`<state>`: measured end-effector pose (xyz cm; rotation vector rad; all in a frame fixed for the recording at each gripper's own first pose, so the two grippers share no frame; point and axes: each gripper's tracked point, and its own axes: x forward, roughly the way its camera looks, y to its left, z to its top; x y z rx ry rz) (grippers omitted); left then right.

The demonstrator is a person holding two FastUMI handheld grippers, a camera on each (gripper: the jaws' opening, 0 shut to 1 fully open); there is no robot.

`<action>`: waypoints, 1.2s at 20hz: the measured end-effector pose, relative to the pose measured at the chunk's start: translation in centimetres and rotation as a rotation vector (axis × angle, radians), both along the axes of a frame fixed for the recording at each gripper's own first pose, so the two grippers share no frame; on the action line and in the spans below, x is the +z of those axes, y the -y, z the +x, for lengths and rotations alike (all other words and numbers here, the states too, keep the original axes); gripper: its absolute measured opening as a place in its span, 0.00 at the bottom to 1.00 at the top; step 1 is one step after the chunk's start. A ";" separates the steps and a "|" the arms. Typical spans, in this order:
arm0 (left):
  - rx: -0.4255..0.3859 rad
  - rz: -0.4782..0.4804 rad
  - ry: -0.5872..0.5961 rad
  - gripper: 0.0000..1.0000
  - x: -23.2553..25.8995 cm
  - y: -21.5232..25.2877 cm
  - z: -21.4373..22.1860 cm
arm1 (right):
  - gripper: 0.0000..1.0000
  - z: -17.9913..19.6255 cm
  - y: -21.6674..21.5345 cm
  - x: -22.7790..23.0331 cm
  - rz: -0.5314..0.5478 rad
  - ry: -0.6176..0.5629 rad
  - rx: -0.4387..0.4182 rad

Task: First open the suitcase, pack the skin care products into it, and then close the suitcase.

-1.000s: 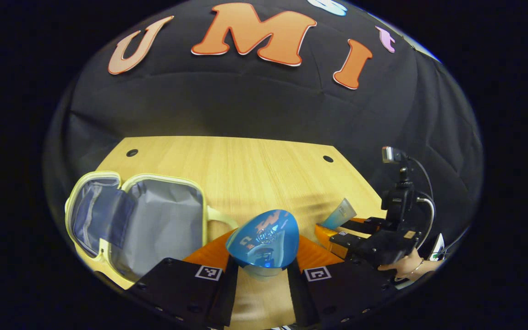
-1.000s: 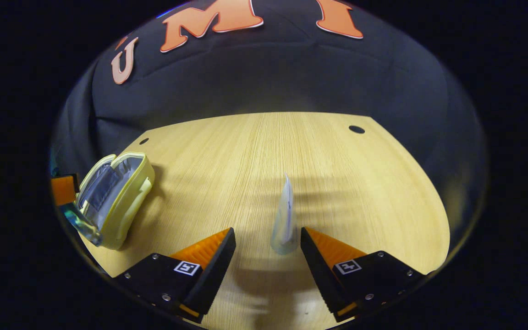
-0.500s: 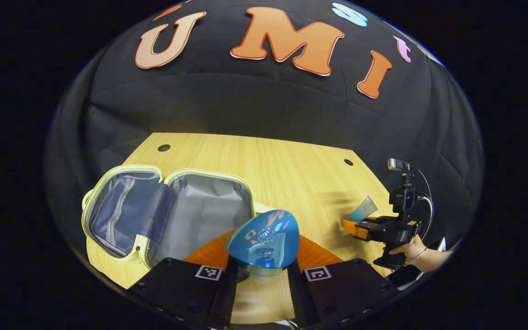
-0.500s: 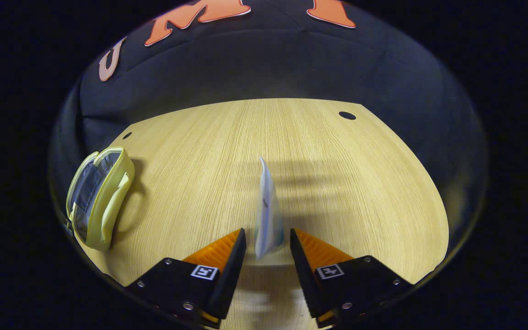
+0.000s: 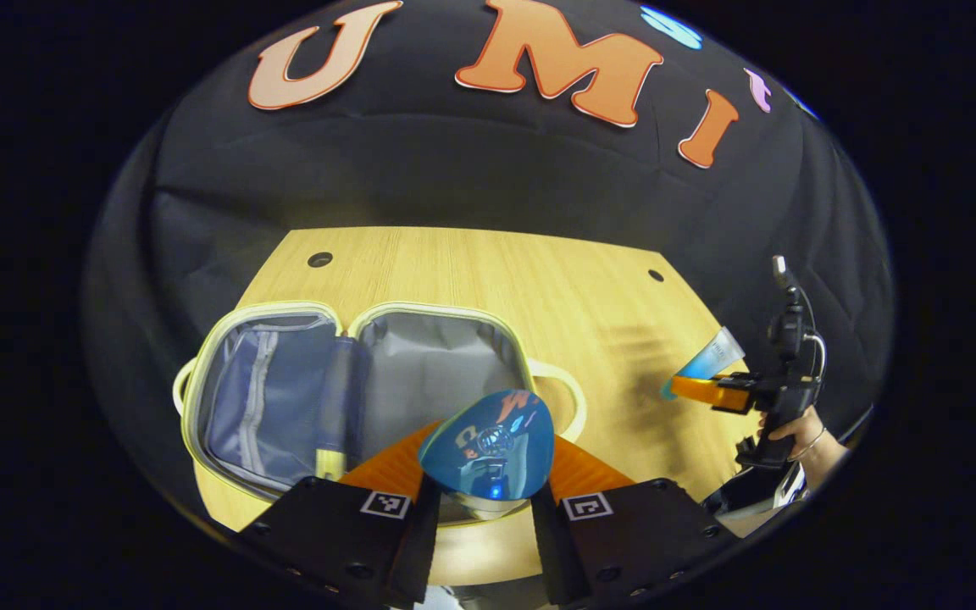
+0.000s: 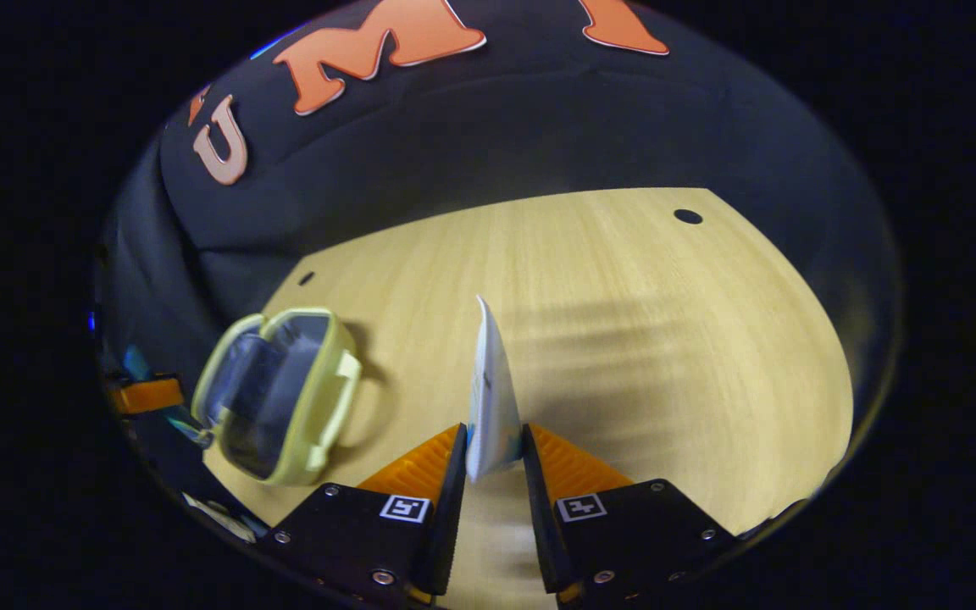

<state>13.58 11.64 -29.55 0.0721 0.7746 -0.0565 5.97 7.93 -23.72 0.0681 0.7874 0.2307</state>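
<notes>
The pale yellow suitcase (image 5: pixel 369 373) lies open on the wooden table, its grey lining and mesh pocket showing; in the right gripper view the suitcase (image 6: pixel 285 394) sits at the left. My left gripper (image 5: pixel 481 500) is shut on a shiny blue skin care bottle (image 5: pixel 488 445), held just in front of the open case. My right gripper (image 6: pixel 492 462) is shut on a pale blue-white tube (image 6: pixel 490 398), which stands up between its fingers above the table. In the left gripper view, the right gripper (image 5: pixel 721 391) appears at the far right with the tube (image 5: pixel 704 364), held by a hand (image 5: pixel 793 428).
The wooden table (image 6: pixel 623 322) has round cable holes (image 6: pixel 687 217) near its back corners. Black cloth wall rises behind the table. The left gripper (image 6: pixel 145 394) shows at the far left edge of the right gripper view.
My right gripper closed on the tube and lifted it off the table. My left gripper carried the blue bottle leftward, so the open suitcase now sits right in front of it.
</notes>
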 end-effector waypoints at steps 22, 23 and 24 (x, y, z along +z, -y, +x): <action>0.057 0.109 -0.400 0.77 -7.9 -5.7 6.8 | 0.40 -6.7 -2.3 1.9 0.178 -0.057 -0.033; 0.042 0.132 -0.381 0.88 -7.8 -5.7 7.2 | 0.40 -6.6 -2.2 2.1 0.180 -0.055 -0.037; 0.027 0.169 -0.370 1.00 -7.5 -6.0 7.8 | 0.41 -6.5 -2.2 2.1 0.186 -0.055 -0.041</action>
